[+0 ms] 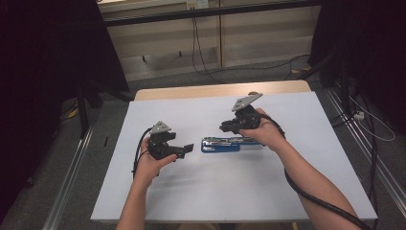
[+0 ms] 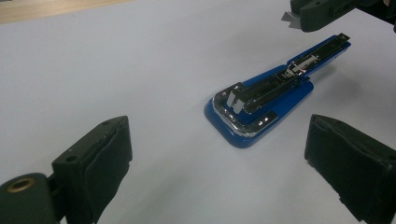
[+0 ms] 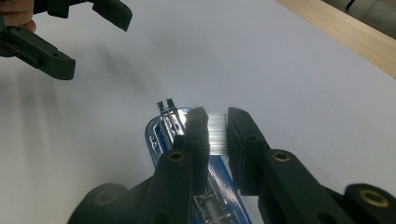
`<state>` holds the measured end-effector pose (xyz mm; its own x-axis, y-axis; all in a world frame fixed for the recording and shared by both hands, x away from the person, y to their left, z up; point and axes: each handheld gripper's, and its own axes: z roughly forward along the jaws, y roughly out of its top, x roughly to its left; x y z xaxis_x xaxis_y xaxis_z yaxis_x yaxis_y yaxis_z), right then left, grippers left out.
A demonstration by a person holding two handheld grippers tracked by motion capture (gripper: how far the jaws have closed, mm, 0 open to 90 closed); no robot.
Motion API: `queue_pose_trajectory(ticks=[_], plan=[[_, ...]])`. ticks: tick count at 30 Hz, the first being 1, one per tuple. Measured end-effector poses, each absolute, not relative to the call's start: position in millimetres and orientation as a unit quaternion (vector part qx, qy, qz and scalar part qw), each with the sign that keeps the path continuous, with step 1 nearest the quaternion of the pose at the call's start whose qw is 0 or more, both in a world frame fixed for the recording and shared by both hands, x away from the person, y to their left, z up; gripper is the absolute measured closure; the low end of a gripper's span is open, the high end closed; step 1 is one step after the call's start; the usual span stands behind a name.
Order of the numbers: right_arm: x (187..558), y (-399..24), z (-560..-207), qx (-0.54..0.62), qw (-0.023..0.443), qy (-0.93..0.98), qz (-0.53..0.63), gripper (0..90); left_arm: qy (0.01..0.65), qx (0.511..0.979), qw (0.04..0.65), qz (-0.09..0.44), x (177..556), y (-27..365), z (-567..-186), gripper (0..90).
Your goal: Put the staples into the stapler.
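Closely, in the right gripper view, the right gripper (image 3: 217, 134) was seen with its jaws drawn near together and clamped on a small strip of staples (image 3: 217, 135), whose pale silvery ribs were visible between the pads. Directly beneath that strip the blue stapler (image 3: 163, 128) was seen, opened out flat with its metal magazine exposed. From the high view the strip itself could not be made out; the right gripper (image 1: 229, 127) was shown there held over the right part of the stapler (image 1: 220, 144), which lay near the middle of the white table top (image 1: 297, 158), its long axis running left to right. The left gripper (image 1: 187, 148) was shown in that view just to the left of the stapler and apart from it. Its state was given most plainly by the left gripper view, where the two black jaws stood wide apart with nothing between the pads (image 2: 109, 154), and the stapler (image 2: 261, 102) lay on the table beyond them, its broad rounded end nearest. A bare wooden edge (image 1: 220, 90) of the table was seen past the white surface in the high view.
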<state>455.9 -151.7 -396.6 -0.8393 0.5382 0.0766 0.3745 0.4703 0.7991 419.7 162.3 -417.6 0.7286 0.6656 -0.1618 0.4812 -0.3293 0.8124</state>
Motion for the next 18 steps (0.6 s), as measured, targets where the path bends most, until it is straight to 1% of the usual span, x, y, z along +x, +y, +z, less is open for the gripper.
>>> queue_pose_trajectory(ticks=[18], plan=[[457.3, -140.0, -395.9, 0.227, 0.074, 0.866, 0.44, 79.9, 0.362, 0.806, 0.458, 0.1, 418.6, 166.8, -419.5, 7.6]])
